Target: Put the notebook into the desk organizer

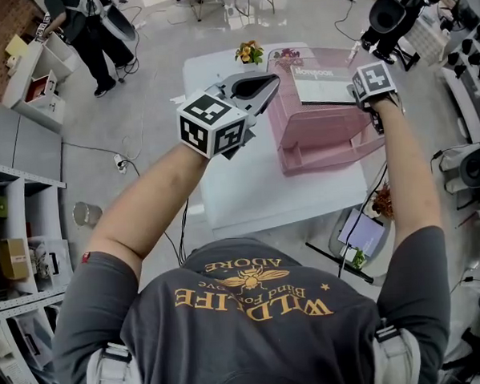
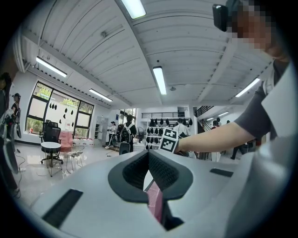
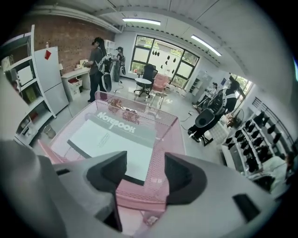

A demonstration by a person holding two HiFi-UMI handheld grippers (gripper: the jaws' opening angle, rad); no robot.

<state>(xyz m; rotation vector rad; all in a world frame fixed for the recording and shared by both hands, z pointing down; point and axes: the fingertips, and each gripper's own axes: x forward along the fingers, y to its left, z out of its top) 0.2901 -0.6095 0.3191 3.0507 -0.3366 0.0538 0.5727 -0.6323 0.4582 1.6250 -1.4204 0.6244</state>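
Note:
A pink mesh desk organizer [image 1: 326, 146] [image 3: 166, 132] stands on the white table [image 1: 248, 195]. The white notebook [image 1: 324, 84] [image 3: 109, 139] with a grey "NOTEBOOK" band lies flat in its top tray. My right gripper [image 1: 371, 96] [image 3: 145, 163] is at the organizer's right side, tilted down, open. Its pads do not touch the notebook, and only the tray's pink corner rim shows between them. My left gripper [image 1: 273, 81] [image 2: 149, 158] points level at the organizer's left wall. Its tips are together and a strip of pink mesh [image 2: 156, 202] sits in the gap behind them.
A small flower pot [image 1: 249, 52] stands on the table behind the organizer. Beyond the table's near right corner, a tablet-like device [image 1: 362, 233] and more flowers [image 1: 382, 200] sit on a low stand. Shelving [image 1: 17, 231] lines the left side. A person [image 1: 95, 34] stands far left.

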